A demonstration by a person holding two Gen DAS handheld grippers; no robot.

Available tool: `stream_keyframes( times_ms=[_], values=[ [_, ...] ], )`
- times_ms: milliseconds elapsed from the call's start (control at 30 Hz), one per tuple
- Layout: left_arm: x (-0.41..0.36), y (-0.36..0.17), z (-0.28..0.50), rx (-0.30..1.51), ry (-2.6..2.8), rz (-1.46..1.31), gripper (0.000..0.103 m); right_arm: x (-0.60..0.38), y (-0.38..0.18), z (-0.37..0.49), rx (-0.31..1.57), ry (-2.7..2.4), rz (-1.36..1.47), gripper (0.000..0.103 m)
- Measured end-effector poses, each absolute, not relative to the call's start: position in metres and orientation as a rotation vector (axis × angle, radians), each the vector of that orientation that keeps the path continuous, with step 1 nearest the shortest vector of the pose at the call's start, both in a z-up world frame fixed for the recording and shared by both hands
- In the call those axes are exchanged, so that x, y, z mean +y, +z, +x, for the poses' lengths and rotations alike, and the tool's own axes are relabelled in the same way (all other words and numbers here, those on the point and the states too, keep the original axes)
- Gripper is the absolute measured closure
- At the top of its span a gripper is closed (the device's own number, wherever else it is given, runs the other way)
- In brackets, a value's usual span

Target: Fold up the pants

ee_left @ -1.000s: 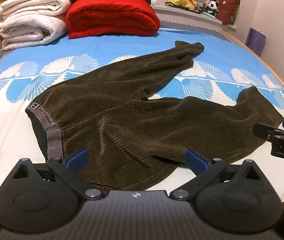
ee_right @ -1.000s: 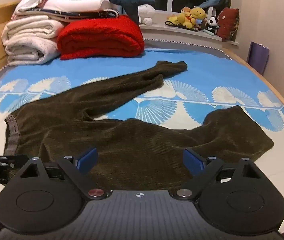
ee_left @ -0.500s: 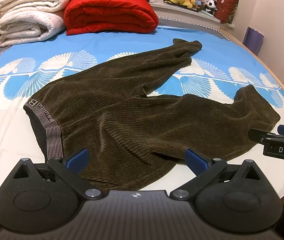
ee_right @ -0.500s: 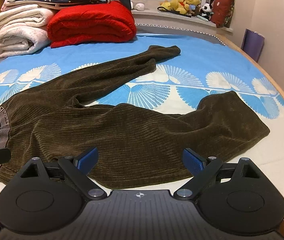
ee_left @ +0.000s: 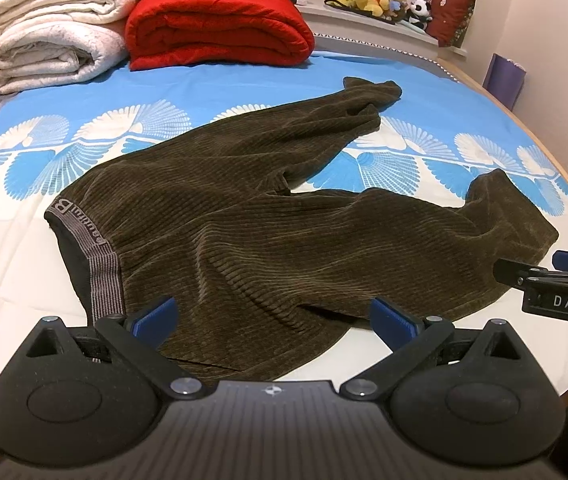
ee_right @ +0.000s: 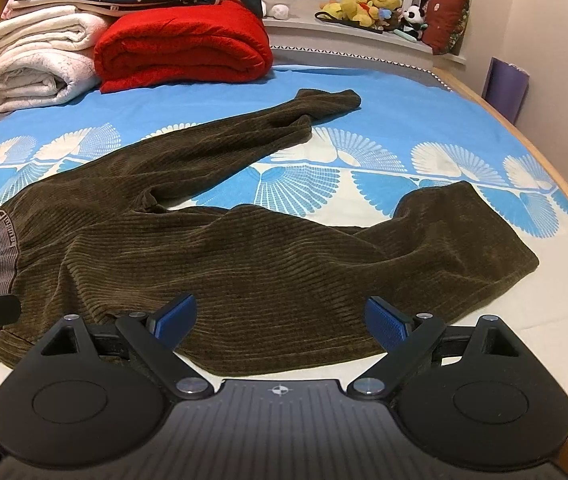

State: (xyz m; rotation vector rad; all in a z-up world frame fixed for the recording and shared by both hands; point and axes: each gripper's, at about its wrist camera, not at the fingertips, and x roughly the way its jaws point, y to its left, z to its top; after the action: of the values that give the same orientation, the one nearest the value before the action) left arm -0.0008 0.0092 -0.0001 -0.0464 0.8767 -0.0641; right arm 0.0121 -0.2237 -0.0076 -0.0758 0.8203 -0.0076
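Observation:
Dark brown corduroy pants (ee_left: 268,232) (ee_right: 220,248) lie spread on the bed, legs apart in a V. The striped waistband (ee_left: 100,264) (ee_right: 2,256) is at the left, one leg (ee_left: 324,120) reaches toward the far side, the other ends at the right (ee_right: 464,240). My left gripper (ee_left: 274,320) is open, hovering over the near edge by the waistband. My right gripper (ee_right: 280,322) is open above the near leg's lower edge. Part of the right gripper (ee_left: 552,284) shows at the right of the left wrist view beside the near cuff. Neither holds cloth.
The bed sheet (ee_left: 44,152) is blue and white with fan prints. Folded white blankets (ee_left: 52,40) and a red blanket (ee_left: 220,28) are stacked at the far left. Plush toys (ee_right: 376,4) line a sill behind. A wooden bed rail (ee_right: 564,200) curves along the right.
Both grippers have drifted slightly, so the views shifted a little over the pants. The pants lie as before and both grippers stay open.

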Motion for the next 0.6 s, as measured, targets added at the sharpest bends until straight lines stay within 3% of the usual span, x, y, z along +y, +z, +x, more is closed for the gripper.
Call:
stream_keyframes(
  times_ms=[600],
  values=[
    [0.009, 0.0007, -0.0009, 0.877, -0.068, -0.046, 0.0, -0.2255, -0.0088, 0.0115, 0.821, -0.008, -0.074, 0.011]
  ],
)
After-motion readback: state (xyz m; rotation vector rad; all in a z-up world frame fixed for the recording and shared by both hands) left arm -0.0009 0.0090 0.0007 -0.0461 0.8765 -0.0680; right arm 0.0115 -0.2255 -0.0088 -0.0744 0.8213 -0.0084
